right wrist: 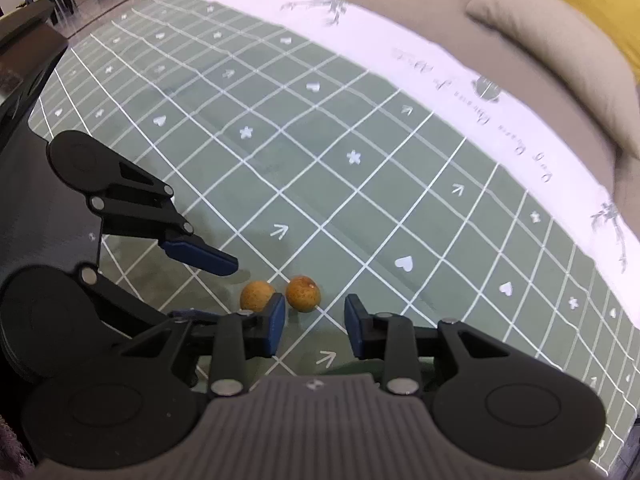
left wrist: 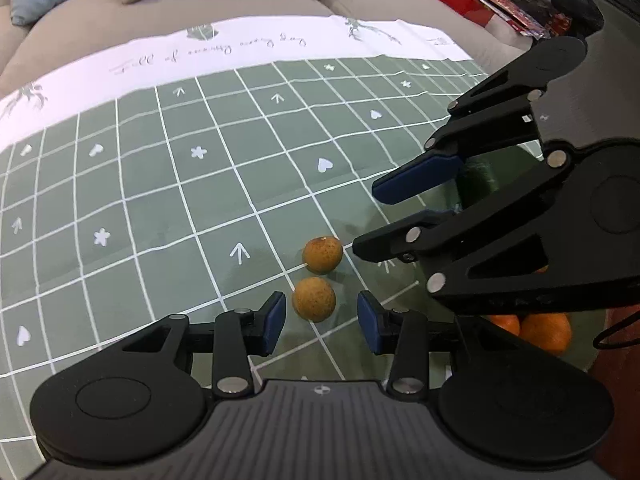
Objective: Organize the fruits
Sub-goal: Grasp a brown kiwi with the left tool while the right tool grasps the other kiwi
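while both small brown fruits (left wrist: 314,299) (left wrist: 322,255) lie loose on the checked cloth (left wrist: 160,200), touching neither gripper, sorting looks barely begun. left gripper (left wrist: 322,320) and right gripper (right wrist: 315,322) hang over them, jaws partly apart, empty. oranges (left wrist: 546,330) sit beside.

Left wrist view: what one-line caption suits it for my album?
Open left gripper hovers above two small round brown fruits on a green grid-patterned tablecloth, right gripper alongside.
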The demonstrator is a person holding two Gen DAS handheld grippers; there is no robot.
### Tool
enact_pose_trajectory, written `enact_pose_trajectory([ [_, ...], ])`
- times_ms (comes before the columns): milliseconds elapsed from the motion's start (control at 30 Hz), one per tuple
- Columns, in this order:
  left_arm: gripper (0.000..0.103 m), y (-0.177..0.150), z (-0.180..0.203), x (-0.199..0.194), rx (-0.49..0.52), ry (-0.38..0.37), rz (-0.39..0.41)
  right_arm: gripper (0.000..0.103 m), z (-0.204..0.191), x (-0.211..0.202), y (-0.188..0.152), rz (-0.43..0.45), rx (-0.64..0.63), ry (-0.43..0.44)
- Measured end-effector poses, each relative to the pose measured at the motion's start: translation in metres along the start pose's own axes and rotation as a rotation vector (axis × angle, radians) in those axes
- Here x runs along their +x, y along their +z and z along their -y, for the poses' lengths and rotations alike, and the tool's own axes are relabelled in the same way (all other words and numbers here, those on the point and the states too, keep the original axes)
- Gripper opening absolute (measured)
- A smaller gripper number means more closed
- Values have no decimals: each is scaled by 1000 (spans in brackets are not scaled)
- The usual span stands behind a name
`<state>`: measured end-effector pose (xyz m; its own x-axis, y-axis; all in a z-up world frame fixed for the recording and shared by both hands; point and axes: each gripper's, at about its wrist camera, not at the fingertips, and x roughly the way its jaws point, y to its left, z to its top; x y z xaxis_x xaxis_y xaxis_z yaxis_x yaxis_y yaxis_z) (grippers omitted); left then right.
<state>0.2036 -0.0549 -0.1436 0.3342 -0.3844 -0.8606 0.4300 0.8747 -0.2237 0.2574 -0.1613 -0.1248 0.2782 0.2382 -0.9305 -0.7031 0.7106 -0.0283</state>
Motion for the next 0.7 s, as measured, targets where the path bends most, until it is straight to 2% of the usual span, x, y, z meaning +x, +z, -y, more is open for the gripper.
enact_pose_trajectory([
  [233,40,1,-4,17,-23,-7,-22,27,11,26,8,-71,37,59],
  [400,30,-1,-1,17,20,-1,-23,27,12,38,13,-96,49,78],
  [700,28,-9,-20,-1,-48,7,-25,19,9,56,15,-132,101,108],
])
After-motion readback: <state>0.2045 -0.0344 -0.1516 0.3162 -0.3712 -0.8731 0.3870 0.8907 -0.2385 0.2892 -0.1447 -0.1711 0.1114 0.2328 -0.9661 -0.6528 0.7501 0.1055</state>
